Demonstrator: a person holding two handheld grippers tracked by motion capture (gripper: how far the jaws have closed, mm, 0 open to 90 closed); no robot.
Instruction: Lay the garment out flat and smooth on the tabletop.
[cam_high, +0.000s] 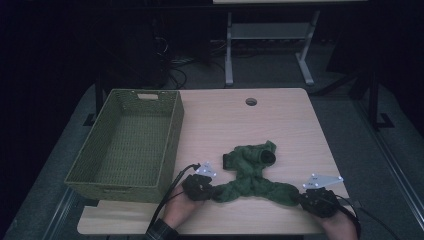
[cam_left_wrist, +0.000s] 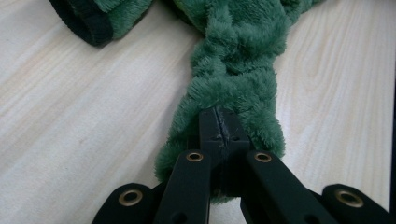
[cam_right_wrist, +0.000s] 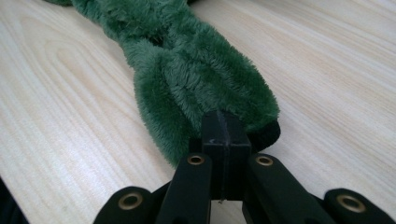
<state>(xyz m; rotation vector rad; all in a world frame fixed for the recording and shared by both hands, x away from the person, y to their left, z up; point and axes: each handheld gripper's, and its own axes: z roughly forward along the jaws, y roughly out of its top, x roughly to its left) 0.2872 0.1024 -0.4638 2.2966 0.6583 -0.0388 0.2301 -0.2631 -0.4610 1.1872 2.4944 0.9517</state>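
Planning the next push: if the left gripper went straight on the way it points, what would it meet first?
The left gripper is already shut on the green fleece garment. Straight ahead lies more of that twisted garment, bunched on the table, so it would likely just push into the fabric.

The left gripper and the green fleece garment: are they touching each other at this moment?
Touching. In the left gripper view, the left gripper has its jaws shut on the fuzzy edge of the green fleece garment, with the fabric bunched around the tips.
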